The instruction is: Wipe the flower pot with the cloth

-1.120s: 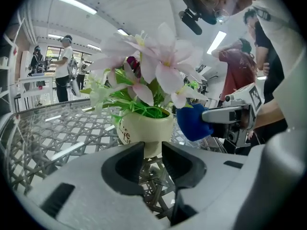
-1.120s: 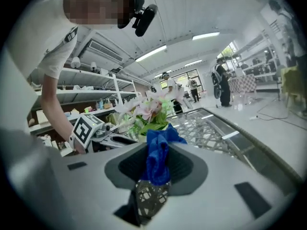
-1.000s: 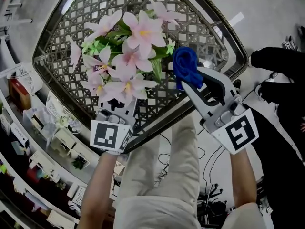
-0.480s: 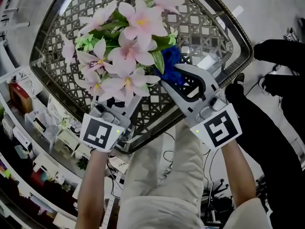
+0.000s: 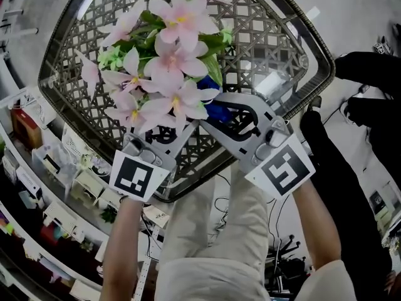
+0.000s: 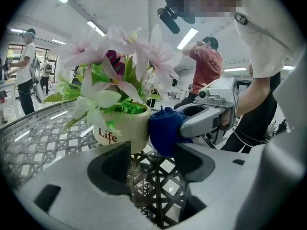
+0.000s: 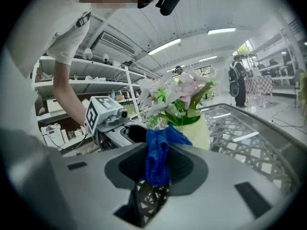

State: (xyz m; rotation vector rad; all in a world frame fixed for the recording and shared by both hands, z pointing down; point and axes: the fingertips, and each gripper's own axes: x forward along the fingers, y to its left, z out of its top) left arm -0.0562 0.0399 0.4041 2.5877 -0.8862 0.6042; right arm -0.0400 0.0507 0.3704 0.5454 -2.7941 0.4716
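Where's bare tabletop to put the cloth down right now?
Bare table lies right of the flowers toward the right corner, and by the left corner. Crowded at the near edge: flower pot, cloth, left tool and right tool meet there.

Flower pot (image 6: 125, 128) out of sight beneath blossoms (image 5: 169, 68) from the head view; cloth (image 5: 217, 110) half-covered.

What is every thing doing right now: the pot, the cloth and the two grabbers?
Flower pot: upright on the lattice table, full of flowers.
Cloth: bunched up, pressed against the pot's side.
Right gripper: shut on the cloth.
Left gripper: jaws apart, gripping nothing, close to the pot.
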